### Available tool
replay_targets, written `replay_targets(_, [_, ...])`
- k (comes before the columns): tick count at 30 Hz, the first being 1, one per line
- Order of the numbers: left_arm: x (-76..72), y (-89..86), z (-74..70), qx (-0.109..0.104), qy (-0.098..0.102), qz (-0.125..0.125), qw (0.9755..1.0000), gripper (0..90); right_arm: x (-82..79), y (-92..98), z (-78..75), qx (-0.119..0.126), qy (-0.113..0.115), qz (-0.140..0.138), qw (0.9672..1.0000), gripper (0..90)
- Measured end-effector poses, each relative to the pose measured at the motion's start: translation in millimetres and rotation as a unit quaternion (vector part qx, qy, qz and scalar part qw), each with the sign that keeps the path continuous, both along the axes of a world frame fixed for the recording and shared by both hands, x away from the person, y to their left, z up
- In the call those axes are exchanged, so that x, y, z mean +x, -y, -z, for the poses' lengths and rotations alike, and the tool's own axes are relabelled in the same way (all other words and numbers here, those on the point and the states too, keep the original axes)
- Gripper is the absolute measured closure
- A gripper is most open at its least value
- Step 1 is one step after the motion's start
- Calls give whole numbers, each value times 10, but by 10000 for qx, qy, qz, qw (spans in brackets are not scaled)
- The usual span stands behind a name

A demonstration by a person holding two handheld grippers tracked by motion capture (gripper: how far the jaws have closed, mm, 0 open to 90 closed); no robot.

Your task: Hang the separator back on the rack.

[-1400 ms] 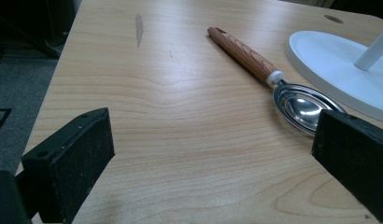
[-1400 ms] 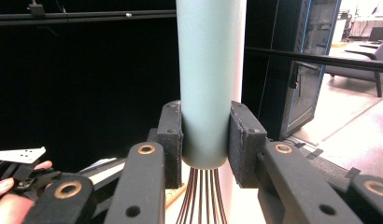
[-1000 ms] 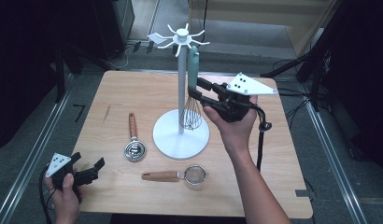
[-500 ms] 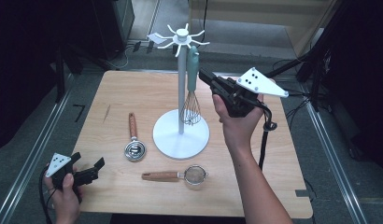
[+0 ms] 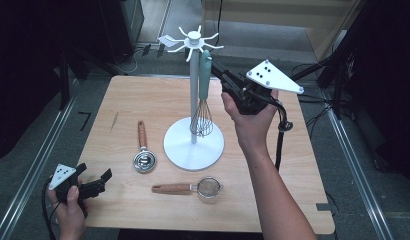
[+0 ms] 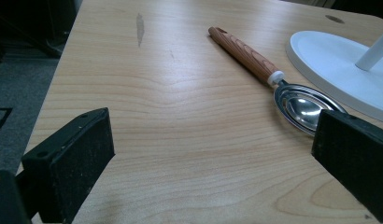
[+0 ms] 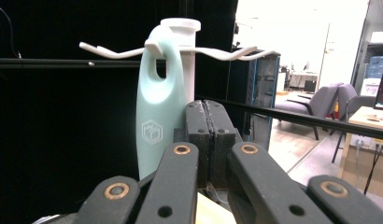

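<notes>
Bench: pale wood top with rounded corners, carrying the stand and the loose utensils; the person's forearms come in from its near edge
Stand: white, a round flat base near the middle of the bench, an upright post and a ring of curved hooks at the top
Whisk: hangs upright from one of the stand's hooks by the loop in its mint-green handle, its wire head low down just above the base and close beside the post; in the right gripper view the handle sits on the hook, just left of the jaws
Right gripper: held high in the person's hand, pointing at the top of the whisk handle and just beside it; its jaws are pressed flat together with nothing between them, having just been closing, and the handle stands outside them
Left gripper: low at the near left corner of the bench, well apart from the stand; its jaws stand wide apart with bare wood between them
Strainer: small mesh bowl on a wooden handle, lying flat on the bench in front of the stand base
Scoop: wooden handle and shiny metal bowl, lying flat to the left of the base; in the left gripper view its bowl lies just beyond the right-hand jaw
</notes>
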State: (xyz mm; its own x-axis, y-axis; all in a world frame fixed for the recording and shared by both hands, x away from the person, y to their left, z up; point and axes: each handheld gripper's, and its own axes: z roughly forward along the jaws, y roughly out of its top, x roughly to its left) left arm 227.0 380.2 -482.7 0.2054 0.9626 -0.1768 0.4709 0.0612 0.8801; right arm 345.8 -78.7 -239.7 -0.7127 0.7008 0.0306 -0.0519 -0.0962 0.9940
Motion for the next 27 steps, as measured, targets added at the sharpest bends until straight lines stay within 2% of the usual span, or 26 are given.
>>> replay_targets(10, [2, 3, 0, 8, 0, 3, 10000, 0, -81, -72, -37, -54, 117, -124, 9998, 900])
replay_targets(15, [3, 2, 0, 21, -10, 10, 10000, 0, -110, -116, -37, -39, 65, -151, 9999, 900])
replay_targets(27, [2, 7, -1, 25, -13, 9, 10000, 0, -157, -211, -42, -88, 104, -249, 9996, 900])
